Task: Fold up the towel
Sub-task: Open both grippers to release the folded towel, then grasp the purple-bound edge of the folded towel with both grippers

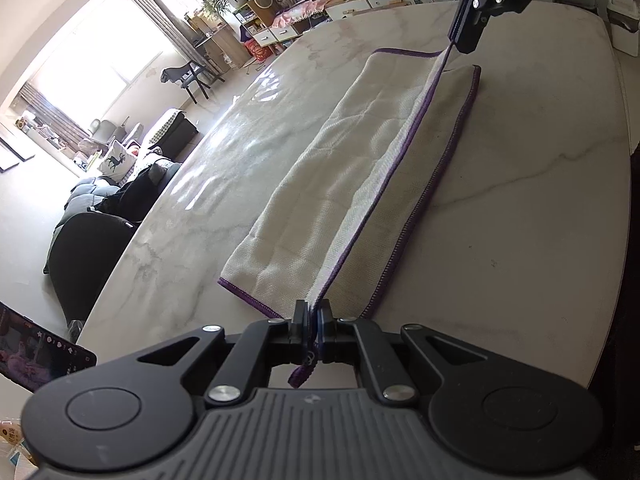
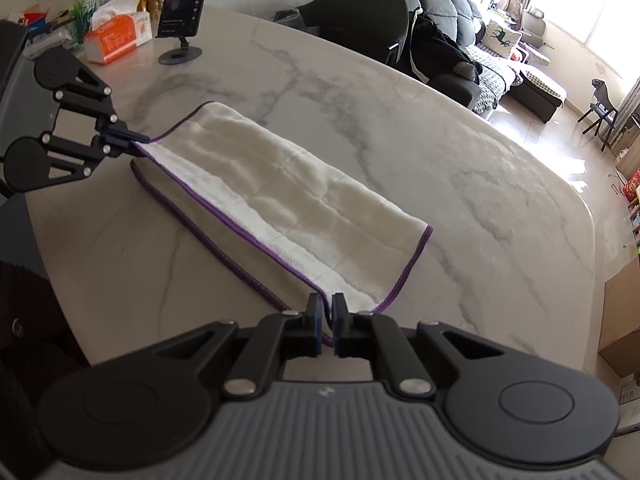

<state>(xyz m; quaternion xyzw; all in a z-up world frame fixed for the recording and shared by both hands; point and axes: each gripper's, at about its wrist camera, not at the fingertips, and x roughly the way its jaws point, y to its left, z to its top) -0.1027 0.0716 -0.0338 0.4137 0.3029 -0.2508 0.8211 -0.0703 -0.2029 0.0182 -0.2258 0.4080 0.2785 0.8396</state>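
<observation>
A white towel [image 1: 352,184] with a purple hem lies on the marble table [image 1: 520,240], folded over on itself. My left gripper [image 1: 314,312] is shut on one corner of its upper layer, and a purple loop hangs below the pads. My right gripper [image 2: 327,308] is shut on the other corner of the same edge [image 2: 224,208], which runs taut between the two and is held a little above the lower layer. Each gripper shows in the other's view: the right gripper [image 1: 460,46] at the far end, the left gripper [image 2: 138,138] at the left.
A phone on a stand [image 2: 182,12], a tissue box [image 2: 116,36] and small packets stand at the table's far corner. A dark chair back [image 2: 360,12] stands beyond the table edge. A sofa [image 2: 480,52] and a cardboard box [image 2: 620,320] are on the floor.
</observation>
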